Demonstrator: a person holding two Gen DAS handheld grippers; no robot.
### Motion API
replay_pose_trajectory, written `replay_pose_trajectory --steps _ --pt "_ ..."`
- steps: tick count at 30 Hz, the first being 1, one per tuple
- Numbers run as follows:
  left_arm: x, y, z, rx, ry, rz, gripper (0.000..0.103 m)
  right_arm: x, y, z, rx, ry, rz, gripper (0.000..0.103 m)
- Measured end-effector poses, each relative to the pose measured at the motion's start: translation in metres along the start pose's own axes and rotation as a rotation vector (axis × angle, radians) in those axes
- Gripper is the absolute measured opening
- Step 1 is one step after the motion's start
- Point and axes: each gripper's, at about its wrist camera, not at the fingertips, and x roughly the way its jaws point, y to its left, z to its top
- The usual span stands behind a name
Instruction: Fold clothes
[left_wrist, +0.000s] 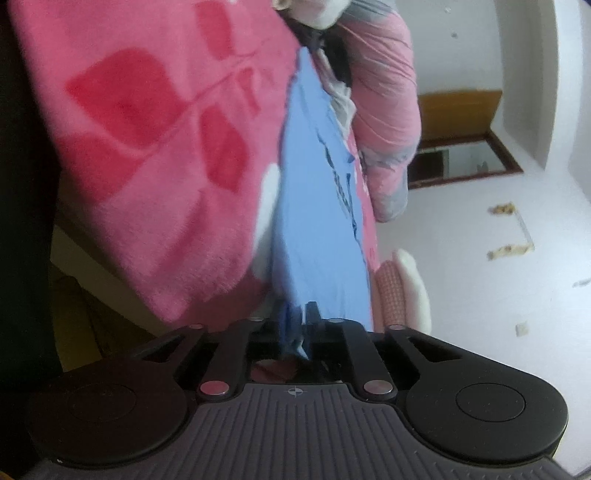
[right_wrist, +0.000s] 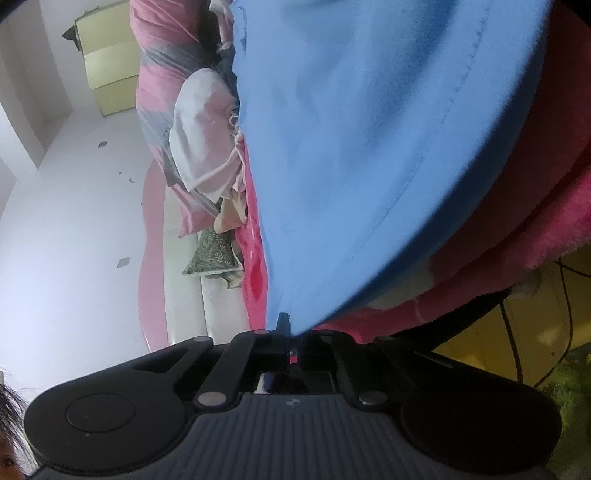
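Note:
A light blue garment with dark print stretches away from my left gripper, which is shut on its bunched edge. The same blue garment fills much of the right wrist view, its hemmed edge running to my right gripper, which is shut on a corner of it. Both views are rolled sideways. The garment hangs over a pink fleece blanket with red leaf shapes, which also shows in the right wrist view.
A rolled pink and grey quilt lies beyond the garment, also in the right wrist view. A pile of other clothes and a green patterned cloth lie by it. White wall, a wooden frame, a pale green cabinet.

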Motion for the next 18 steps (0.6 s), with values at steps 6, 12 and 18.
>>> replay_pose_trajectory --steps 6,12,18 --pt "0.010 0.002 0.003 -0.007 0.009 0.005 0.023 -0.006 -0.007 -0.001 0.003 0.008 -0.007 0.003" --pt "0.022 0.002 0.003 0.006 0.045 0.021 0.027 -0.009 -0.007 -0.002 -0.017 0.017 0.004 0.003" --pt "0.035 -0.002 0.004 0.032 0.080 0.029 0.028 -0.012 -0.008 -0.003 -0.020 0.022 0.012 0.003"
